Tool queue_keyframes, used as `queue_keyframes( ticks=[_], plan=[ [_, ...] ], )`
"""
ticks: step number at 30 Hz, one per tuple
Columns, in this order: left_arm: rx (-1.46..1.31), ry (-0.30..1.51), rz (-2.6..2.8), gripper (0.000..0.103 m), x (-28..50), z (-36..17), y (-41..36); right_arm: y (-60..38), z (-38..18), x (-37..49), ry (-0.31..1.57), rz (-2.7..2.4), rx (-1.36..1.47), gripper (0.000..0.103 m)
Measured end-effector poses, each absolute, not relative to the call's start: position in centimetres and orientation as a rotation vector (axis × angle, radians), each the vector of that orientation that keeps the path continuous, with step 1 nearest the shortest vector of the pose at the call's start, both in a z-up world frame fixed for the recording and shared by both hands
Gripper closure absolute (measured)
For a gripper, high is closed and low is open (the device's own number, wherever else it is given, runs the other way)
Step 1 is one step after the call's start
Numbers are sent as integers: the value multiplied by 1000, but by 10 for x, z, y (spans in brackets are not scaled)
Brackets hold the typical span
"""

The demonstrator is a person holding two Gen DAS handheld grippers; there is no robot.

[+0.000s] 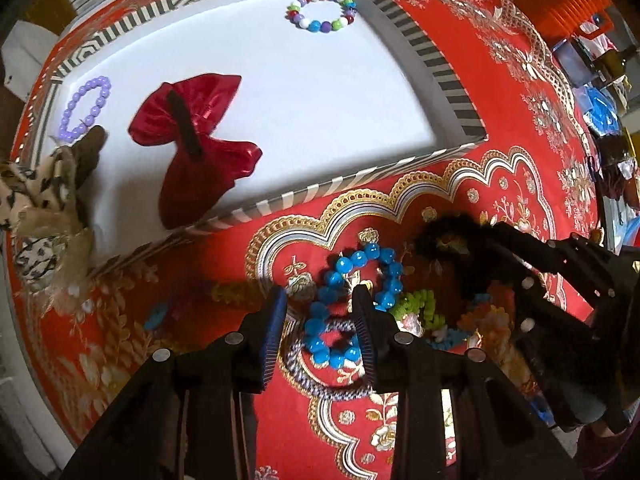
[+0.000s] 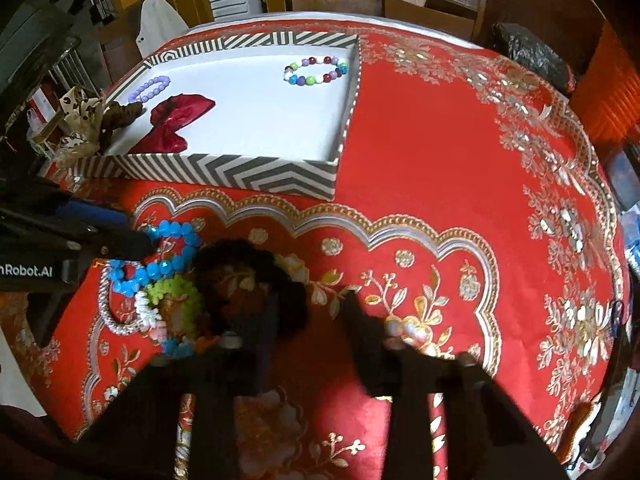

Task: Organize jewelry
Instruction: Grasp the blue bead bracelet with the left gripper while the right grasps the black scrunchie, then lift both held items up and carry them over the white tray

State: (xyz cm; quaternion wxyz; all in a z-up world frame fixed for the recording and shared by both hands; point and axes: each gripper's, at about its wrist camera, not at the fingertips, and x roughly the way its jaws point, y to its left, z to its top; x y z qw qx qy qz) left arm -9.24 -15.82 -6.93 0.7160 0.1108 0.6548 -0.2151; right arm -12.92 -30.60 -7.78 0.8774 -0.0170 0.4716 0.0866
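Blue bead bracelet [image 1: 352, 304] | between left gripper [image 1: 320, 328] fingers | label "nRobot.AI" [image 2: 26, 271]

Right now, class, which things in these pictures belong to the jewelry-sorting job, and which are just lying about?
Belonging to the job:
- striped tray
- blue bead bracelet
- purple bracelet in the tray
- multicolour bracelet in the tray
- red bow in the tray
- black scrunchie
- green scrunchie

Just lying about:
- wooden chair
- orange basket
- black bag
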Motion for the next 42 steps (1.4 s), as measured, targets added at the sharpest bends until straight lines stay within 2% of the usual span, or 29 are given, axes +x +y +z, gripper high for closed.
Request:
queue_keyframes(
  ticks=[1,2,7,11,27,42],
  plan=[
    [238,1436,-480,102,-92,-69,-158,-307,-78,-128,984,184,-29,90],
    [231,1426,-500,103,-92,-67,-159,-309,-77,-127,989,191,-15,93],
    [192,1417,-525,103,-91,-53,-152,-326,-59,-130,960,228,119,95],
    [142,1364,-553,103,-91,-21,-143,-339,-33,-136,915,261,188,95],
    [74,1202,-510,103,-79,61,-119,-339,32,-145,780,308,159,95],
    [111,1142,-427,103,-49,78,-109,-316,46,-122,760,320,116,95]
  ],
)
